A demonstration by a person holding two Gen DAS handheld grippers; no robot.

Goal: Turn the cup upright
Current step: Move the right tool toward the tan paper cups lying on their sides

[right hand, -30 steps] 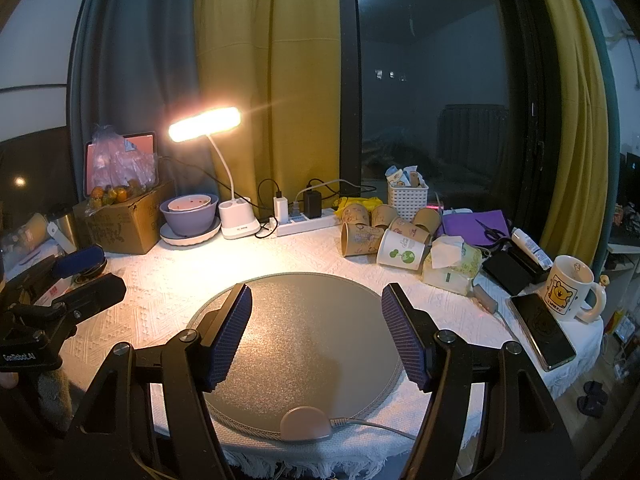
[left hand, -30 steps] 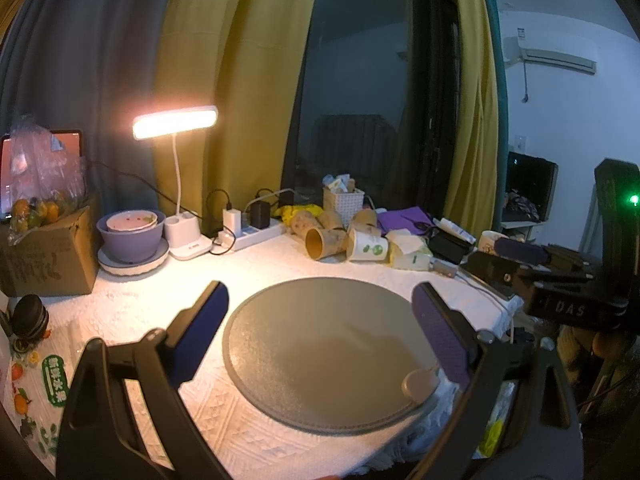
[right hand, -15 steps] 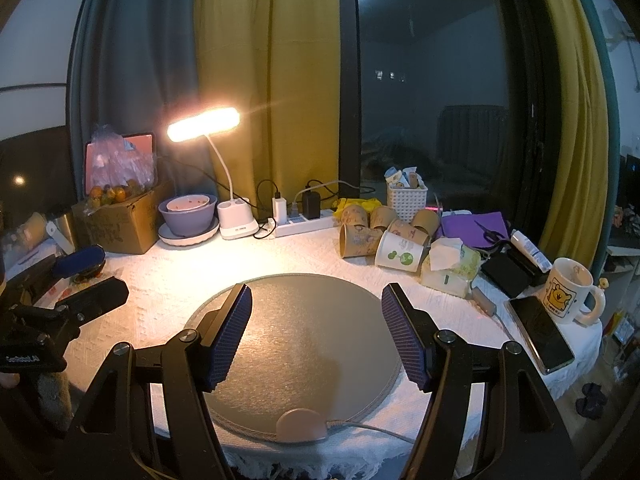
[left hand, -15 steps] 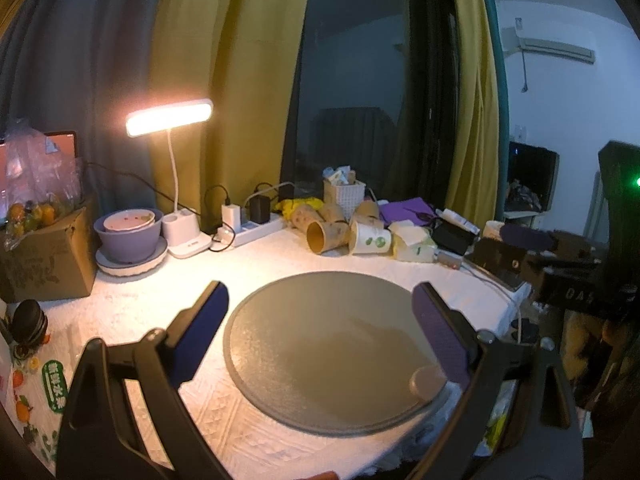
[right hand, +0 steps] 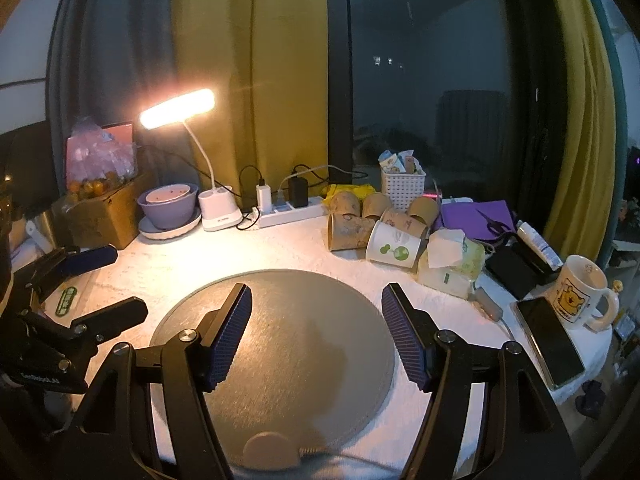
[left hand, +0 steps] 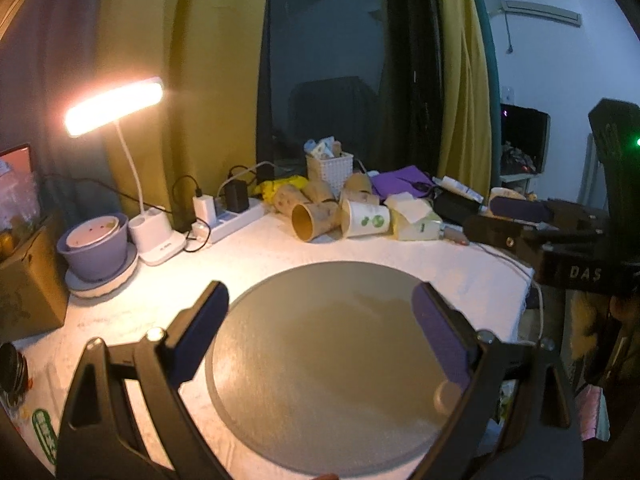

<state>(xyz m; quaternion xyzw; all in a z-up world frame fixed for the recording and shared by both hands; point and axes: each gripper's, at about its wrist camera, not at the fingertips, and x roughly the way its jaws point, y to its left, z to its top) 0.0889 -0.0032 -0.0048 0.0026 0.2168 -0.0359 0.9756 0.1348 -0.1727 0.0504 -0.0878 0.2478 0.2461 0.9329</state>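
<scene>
Well beyond both open claws (right hand: 316, 334) (left hand: 320, 340) lies the cup (right hand: 394, 249).

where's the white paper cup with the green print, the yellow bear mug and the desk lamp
white paper cup (right hand: 394, 248), right wrist view, on its side wall near the green print
yellow bear mug (right hand: 576, 294), right wrist view, on the printed front of its body
desk lamp (right hand: 178, 112), right wrist view, on the lit bar head

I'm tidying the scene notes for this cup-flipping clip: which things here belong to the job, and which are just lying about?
Job:
- white paper cup on its side
- brown paper cups tipped over
- left gripper, open
- right gripper, open

Lying about:
- desk lamp
- power strip
- bear mug
- phone
- tissue pack
</scene>
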